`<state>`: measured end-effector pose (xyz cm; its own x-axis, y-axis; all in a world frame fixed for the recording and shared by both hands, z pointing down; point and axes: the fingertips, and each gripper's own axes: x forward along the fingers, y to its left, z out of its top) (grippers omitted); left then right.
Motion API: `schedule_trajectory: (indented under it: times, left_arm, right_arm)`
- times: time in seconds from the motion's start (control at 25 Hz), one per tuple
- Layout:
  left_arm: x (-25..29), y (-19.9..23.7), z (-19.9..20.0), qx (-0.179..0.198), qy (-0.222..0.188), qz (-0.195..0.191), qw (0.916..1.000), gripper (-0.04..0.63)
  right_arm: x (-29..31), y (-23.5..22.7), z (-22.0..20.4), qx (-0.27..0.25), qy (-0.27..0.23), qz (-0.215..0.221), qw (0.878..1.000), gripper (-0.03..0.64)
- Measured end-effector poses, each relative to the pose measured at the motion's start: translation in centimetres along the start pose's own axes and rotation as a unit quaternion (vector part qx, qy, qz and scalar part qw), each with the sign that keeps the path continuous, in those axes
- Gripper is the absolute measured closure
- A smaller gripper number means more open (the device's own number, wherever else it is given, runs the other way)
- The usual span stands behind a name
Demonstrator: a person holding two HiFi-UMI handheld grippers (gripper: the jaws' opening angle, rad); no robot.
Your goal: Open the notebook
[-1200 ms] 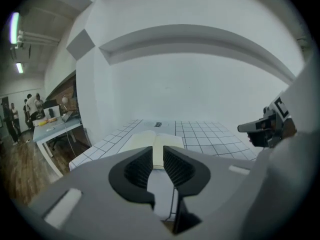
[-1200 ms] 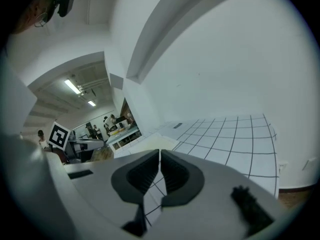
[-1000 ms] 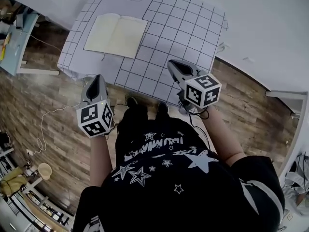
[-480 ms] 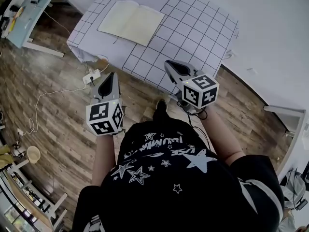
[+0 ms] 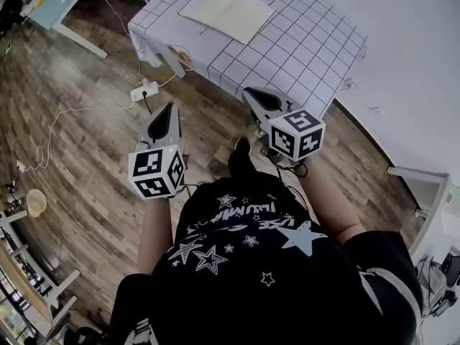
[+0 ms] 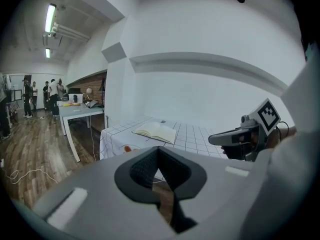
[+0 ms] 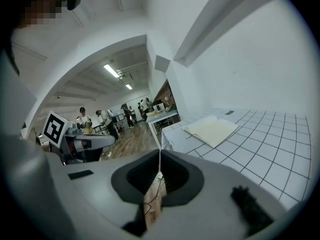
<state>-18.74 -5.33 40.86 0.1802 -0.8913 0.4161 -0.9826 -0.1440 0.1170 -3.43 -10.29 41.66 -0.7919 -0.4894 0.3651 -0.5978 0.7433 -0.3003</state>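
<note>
Little left to do, judging by the cream-paged paper notebook (image 5: 226,11): already lying open, flat, pages up, toward the left end of the white grid-patterned cloth counter (image 5: 305,56). Best left undisturbed; avoid brushing the pages or dragging the cloth. Long axis of the spread roughly along the counter's near edge, spine crossing it toward the far side. Well short of the counter, over the brown wood-plank floor (image 5: 79,157): left gripper (image 5: 170,108) and right gripper (image 5: 249,93), fingers closed together, holding nothing.
</note>
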Motion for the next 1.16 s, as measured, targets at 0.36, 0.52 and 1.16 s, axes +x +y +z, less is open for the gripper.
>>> schedule_trajectory:
  times: [0.36,0.52,1.16]
  left_arm:
    - [-6.8,-1.7,-2.4,0.004,-0.030,-0.014,0.9994,0.586]
    - [-9.7,-3.1,-2.7,0.006,-0.038,-0.021,0.9990,0.586]
    - [-18.6,-5.8,-8.6,0.008,-0.026,-0.047,0.9985,0.586]
  right_arm:
    - [-3.9,5.1,-2.1,-0.036,-0.004,-0.021,0.999,0.598]
    - [-6.3,7.1,-2.9,-0.036,-0.011,-0.027,0.999,0.598]
    - [-13.9,14.4,-10.1,-0.026,0.008,-0.058,0.998,0.598]
